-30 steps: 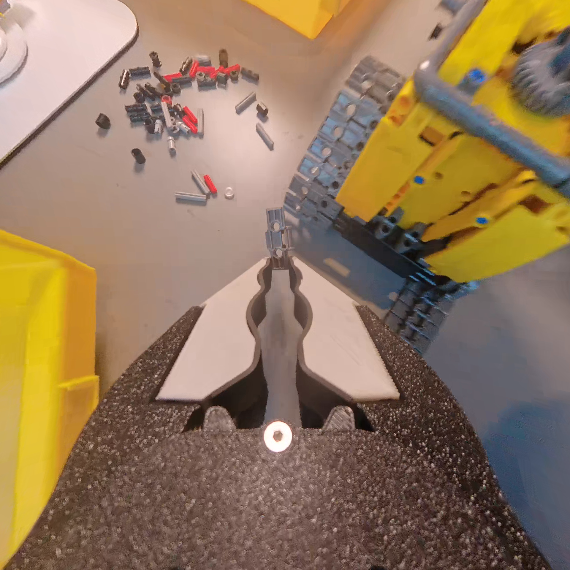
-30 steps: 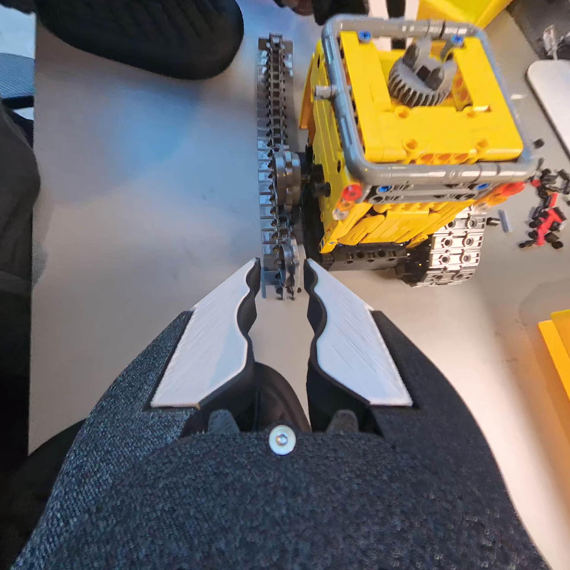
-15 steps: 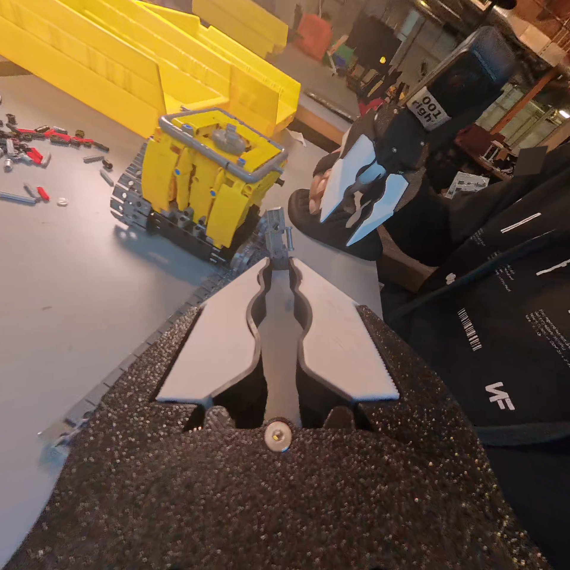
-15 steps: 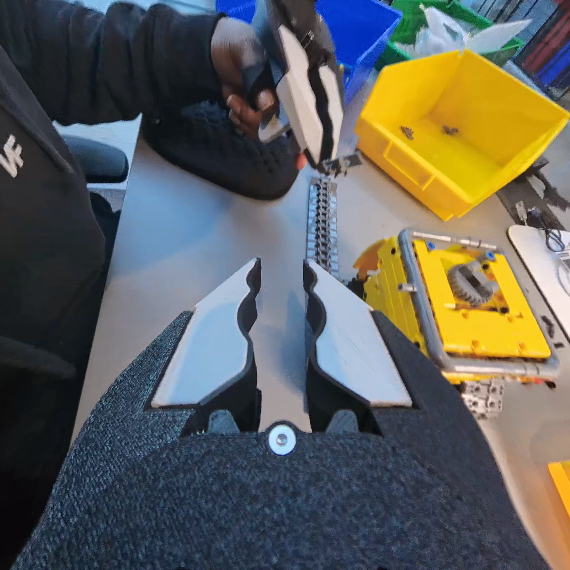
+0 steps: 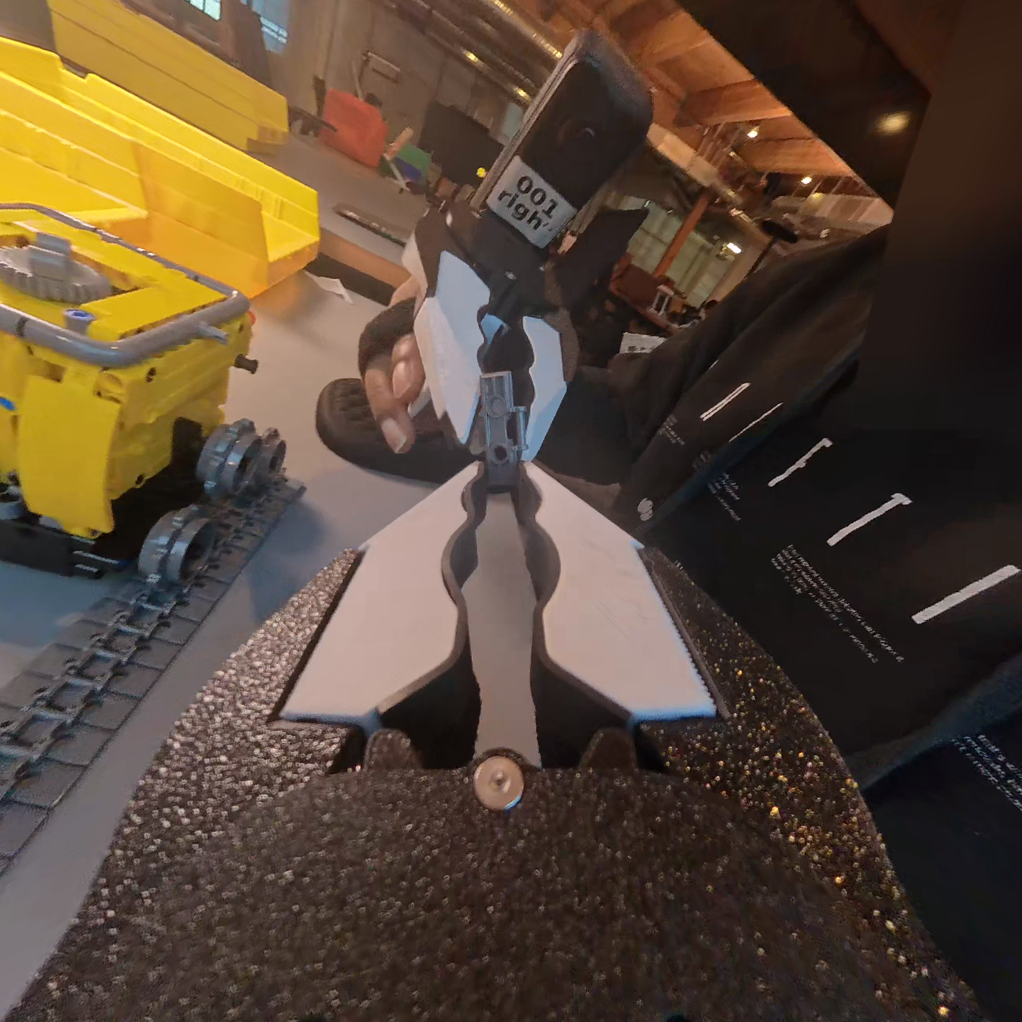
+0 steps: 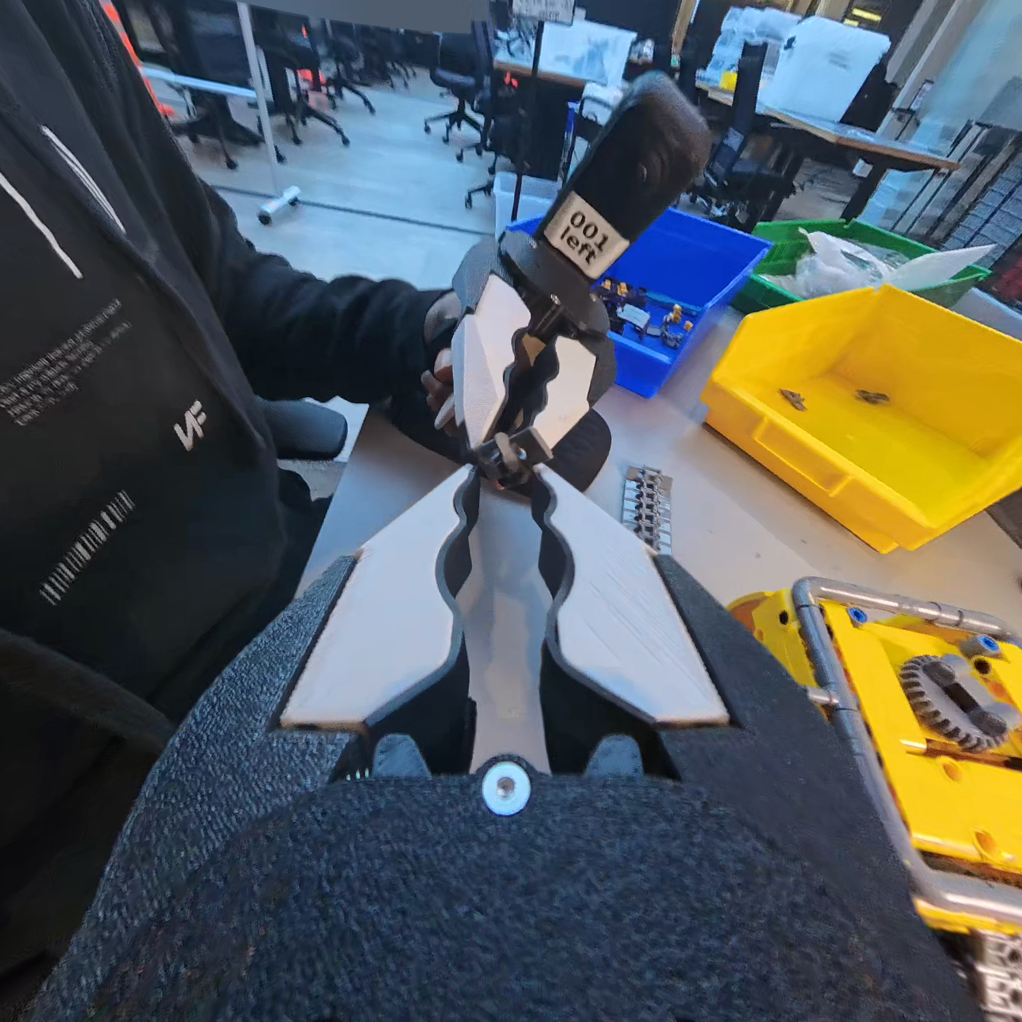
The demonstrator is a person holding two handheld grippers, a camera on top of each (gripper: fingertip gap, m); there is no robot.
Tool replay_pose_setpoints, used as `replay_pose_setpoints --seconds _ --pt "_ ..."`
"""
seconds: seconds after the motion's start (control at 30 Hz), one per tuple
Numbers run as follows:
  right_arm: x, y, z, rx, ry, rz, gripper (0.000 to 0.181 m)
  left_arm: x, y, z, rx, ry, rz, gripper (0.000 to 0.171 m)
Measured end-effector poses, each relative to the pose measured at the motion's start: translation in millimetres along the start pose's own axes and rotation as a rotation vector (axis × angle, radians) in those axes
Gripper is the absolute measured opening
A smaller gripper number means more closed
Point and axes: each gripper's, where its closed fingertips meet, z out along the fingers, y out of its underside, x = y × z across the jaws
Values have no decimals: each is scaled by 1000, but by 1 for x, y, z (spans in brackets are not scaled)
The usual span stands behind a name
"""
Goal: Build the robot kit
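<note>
My left gripper (image 5: pixel 500 470) is shut on a small grey track link (image 5: pixel 499 420) and holds it up in the air. My right gripper (image 6: pixel 506 475) is open and faces the left one tip to tip, with its fingertips on either side of the link (image 6: pixel 506 456). The right gripper also shows in the left wrist view (image 5: pixel 502 445), and the left gripper in the right wrist view (image 6: pixel 511 437). A yellow tracked brick vehicle (image 5: pixel 83 398) (image 6: pixel 912 719) stands on the grey table. A loose grey track strip (image 5: pixel 110 625) (image 6: pixel 647 506) lies flat beside it.
A yellow bin (image 6: pixel 802 475) with a few small parts, a blue bin (image 6: pixel 691 265) and a green bin (image 6: pixel 829 243) stand behind the vehicle. More yellow bins (image 5: pixel 166 182) lie on its other side. A person in a black jacket (image 6: pixel 138 387) sits at the table edge.
Both grippers have risen from the table and turned to face each other. The right gripper has left the track end and closed in on the link that the left gripper holds.
</note>
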Motion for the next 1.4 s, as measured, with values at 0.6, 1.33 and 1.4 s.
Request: replay_pose_setpoints --seconds 0.6,1.33,1.4 --pt "5 15 -16 63 -51 328 5 -16 0 8 55 -99 -46 4" --pt "16 19 -33 96 30 297 8 -34 2 21 136 -153 -110 1" --pt "18 31 -45 -6 77 206 8 -44 9 17 76 -249 -68 4"
